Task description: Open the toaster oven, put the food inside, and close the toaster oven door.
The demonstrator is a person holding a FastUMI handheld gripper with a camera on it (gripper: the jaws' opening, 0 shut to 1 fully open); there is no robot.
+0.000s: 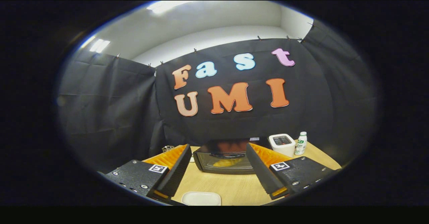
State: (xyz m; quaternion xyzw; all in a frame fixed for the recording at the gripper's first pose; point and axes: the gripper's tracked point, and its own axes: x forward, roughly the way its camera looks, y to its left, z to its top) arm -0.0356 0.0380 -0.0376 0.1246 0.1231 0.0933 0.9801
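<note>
Now held wide apart: fingers of the gripper gripping nothing, hanging above the table. Between them, close in, a bare white plate. Just ahead of the tips, in line with the gap, sits the oven, dark, glass door facing the fingers and apparently shut. Behind the glass, a yellow shape, probably the food, though possibly a reflection; cannot tell for sure.

Looks like the closing stage, or a check of it. Worth doing well: come in low and square to the door, confirm the top edge sits flush, and if not, press with one fingertip near the handle's middle rather than a corner, so the oven does not skid across the smooth table. Keep clear of the plate on the way.

Right of the oven, a white box with a dark panel on top, then a bottle with a green label; print on both too small to read. Left, behind the finger, a small wire object. On the gripper body, square black-and-white markers, no words.
</note>
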